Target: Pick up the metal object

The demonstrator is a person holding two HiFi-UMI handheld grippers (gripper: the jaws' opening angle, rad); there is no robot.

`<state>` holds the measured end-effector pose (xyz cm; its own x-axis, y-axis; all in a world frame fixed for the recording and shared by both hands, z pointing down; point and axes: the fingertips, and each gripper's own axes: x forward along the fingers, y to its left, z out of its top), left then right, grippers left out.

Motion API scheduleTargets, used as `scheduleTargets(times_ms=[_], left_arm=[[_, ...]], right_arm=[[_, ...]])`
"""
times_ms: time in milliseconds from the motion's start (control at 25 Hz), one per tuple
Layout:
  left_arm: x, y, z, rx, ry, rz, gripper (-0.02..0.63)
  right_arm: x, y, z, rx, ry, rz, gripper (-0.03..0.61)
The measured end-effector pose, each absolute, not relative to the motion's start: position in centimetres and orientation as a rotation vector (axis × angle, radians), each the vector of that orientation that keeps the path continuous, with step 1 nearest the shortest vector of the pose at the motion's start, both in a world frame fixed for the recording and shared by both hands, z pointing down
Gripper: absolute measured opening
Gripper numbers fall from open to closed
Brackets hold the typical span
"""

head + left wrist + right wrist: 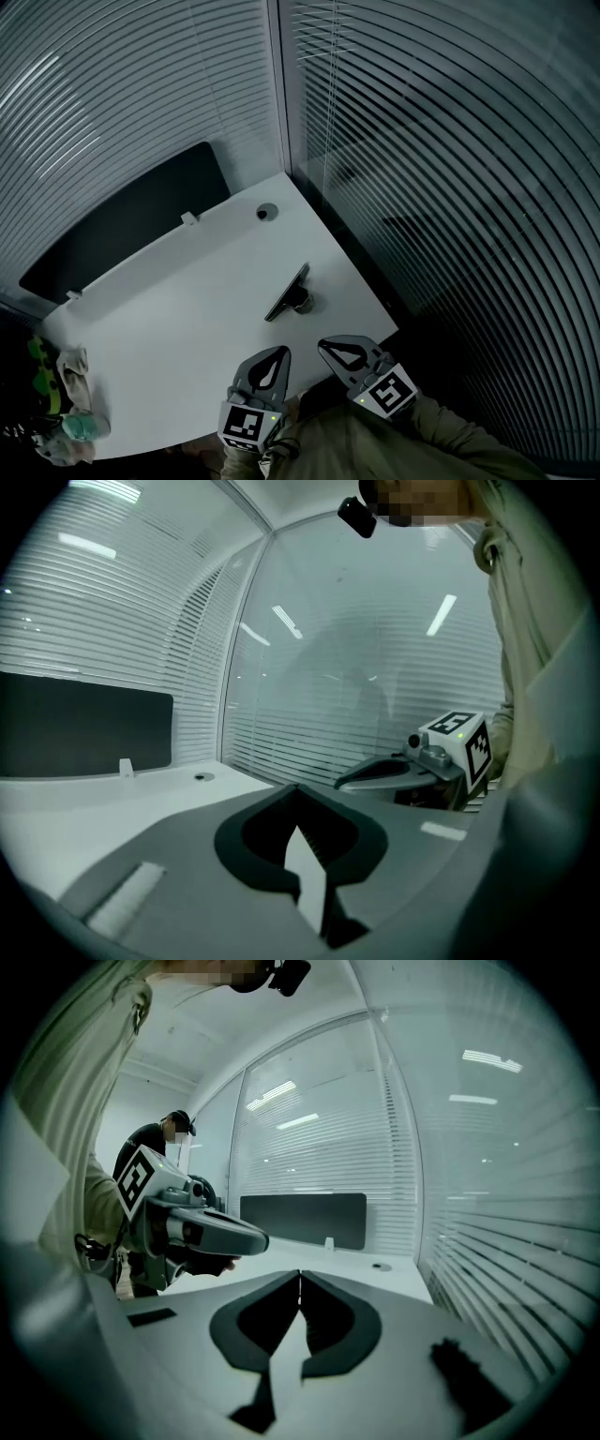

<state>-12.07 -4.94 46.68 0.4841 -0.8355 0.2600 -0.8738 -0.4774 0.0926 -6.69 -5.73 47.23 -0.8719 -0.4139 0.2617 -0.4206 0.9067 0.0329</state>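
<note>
Ahead of L gripper [280, 351] & R gripper [324, 344], fingers [265, 370] pressed together, metal obj [287, 293] lies apart.

- How are the two grippers held?
- Side by side at the near edge of the tabletop [187, 309], tips pointing away from the person. The left gripper [279, 352] has its jaws pressed together with nothing between them.
- And the right gripper [325, 345]?
- The same: jaws closed and empty, marker cube [389, 392] facing up. A pale green sleeve [375, 445] shows behind both.
</note>
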Motion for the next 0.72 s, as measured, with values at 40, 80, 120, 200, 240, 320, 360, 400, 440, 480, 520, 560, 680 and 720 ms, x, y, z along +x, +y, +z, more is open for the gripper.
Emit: scheduleTargets(times_ms=[40,80,120,200,240,320,360,400,440,480,520,560,680,720], left_arm=[[-12.3,-5.6,47.2,2.501,-1.492,0.294,0.008],[-12.4,-6.2,47.7,2.482,-1.509,0.33,0.008],[-12.5,-6.8,48.4,2.463,-1.518,0.375,0.008],[-12.6,-8.1,50.0,2.425,-1.517,0.482,0.011],[-12.6,-8.9,50.9,2.407,-1.515,0.535,0.041],[-12.7,-10.5,52.5,2.372,-1.521,0.626,0.08],[-12.8,-11.3,53.2,2.356,-1.526,0.668,0.096],[-12.8,-12.0,54.1,2.343,-1.53,0.712,0.109],[-12.9,-12.7,55.0,2.333,-1.53,0.761,0.12],[-12.9,-13.3,56.0,2.326,-1.522,0.814,0.131],[-12.7,-13.8,56.8,2.326,-1.504,0.869,0.14],[-12.4,-14.3,57.5,2.331,-1.479,0.92,0.151],[-11.3,-15.6,58.7,2.374,-1.426,1.013,0.19],[-11.1,-16.0,59.0,2.384,-1.422,1.037,0.196]], right_arm=[[-6.7,-6.1,47.5,0.622,-2.803,0.039,0.005],[-6.7,-6.4,47.7,0.619,-2.8,0.048,0.005],[-6.7,-6.6,48.0,0.618,-2.795,0.059,0.005],[-6.5,-7.3,48.6,0.635,-2.775,0.074,0.005],[-6.3,-7.7,49.0,0.648,-2.763,0.081,0.005],[-6.0,-8.5,50.0,0.669,-2.742,0.104,0.005],[-5.9,-8.8,50.5,0.674,-2.737,0.113,0.005],[-5.8,-9.0,51.1,0.675,-2.734,0.117,0.005],[-5.8,-9.1,51.6,0.675,-2.728,0.113,0.005],[-5.8,-9.2,52.2,0.672,-2.721,0.104,0.005],[-5.8,-9.3,52.4,0.668,-2.716,0.09,0.005],[-5.9,-9.4,52.5,0.663,-2.713,0.08,0.005],[-5.8,-9.2,53.3,0.648,-2.691,0.089,0.005],[-5.8,-9.1,53.5,0.646,-2.687,0.094,0.005]])
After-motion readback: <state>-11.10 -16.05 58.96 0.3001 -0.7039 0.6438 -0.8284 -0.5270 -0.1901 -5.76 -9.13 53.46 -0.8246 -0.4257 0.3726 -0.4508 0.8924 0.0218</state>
